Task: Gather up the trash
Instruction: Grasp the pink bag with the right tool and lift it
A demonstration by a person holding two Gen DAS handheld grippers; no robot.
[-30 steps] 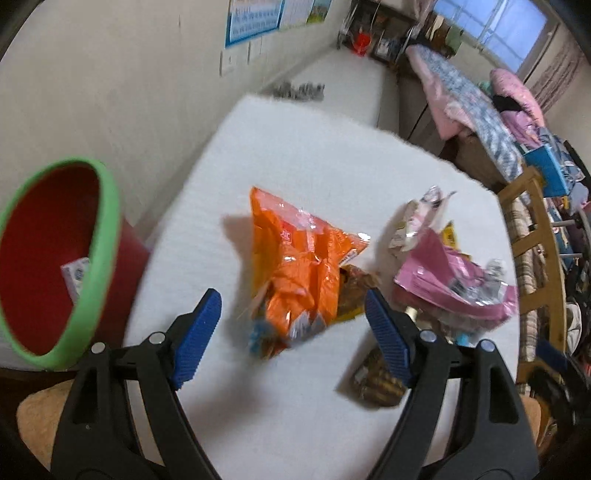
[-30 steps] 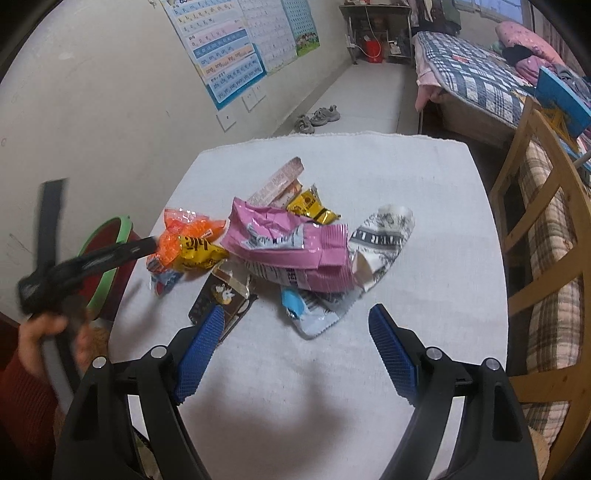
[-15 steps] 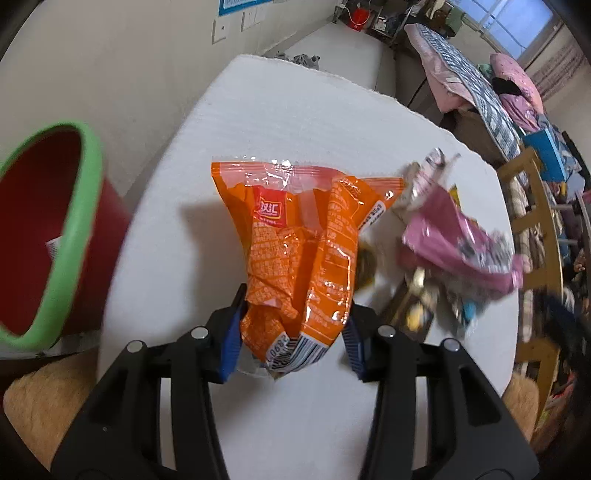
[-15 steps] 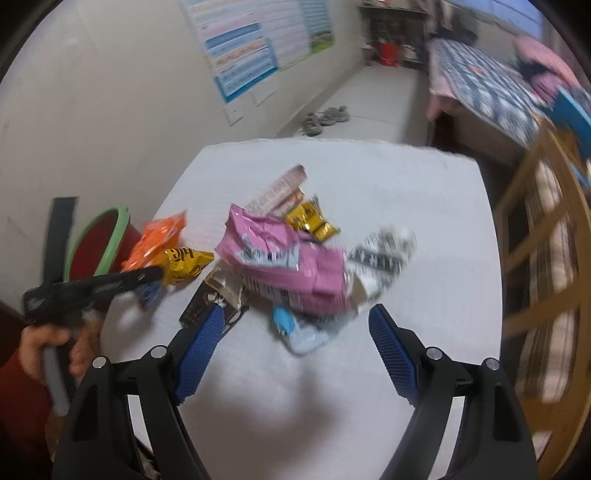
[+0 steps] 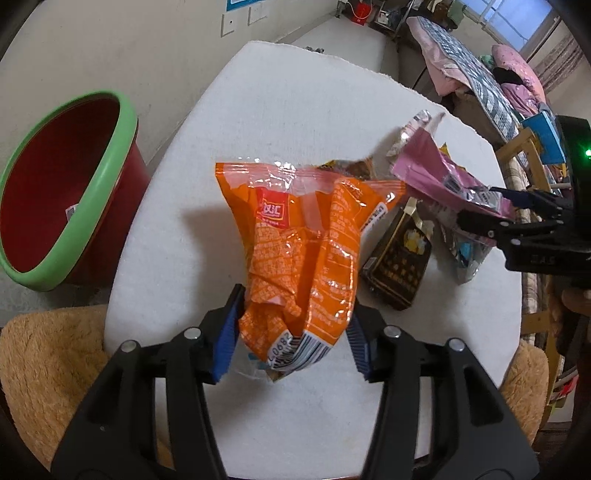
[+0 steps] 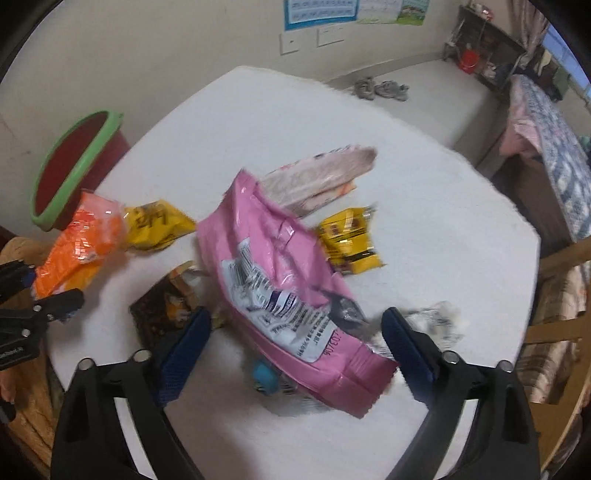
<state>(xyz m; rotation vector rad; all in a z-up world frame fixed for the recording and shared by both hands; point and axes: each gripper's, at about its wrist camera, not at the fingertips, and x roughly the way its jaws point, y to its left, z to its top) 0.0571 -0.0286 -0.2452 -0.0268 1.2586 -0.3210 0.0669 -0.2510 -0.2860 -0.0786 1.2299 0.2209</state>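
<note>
Home bedroom, quilted bed [image 6: 554, 122], shoes [image 6: 382, 88] on floor, wall posters [image 6: 321, 11], wooden chair [image 5: 532, 147]

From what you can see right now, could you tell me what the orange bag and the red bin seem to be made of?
Orange bag: thin glossy plastic film, probably; it crinkles, glares, and has a clear top strip. Red bin: apparently rigid moulded plastic with a smooth, dull sheen and a green rim.

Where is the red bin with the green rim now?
The bin stands off the left edge of the white table near the wall, at the left of both views, just beyond the orange bag.
</note>
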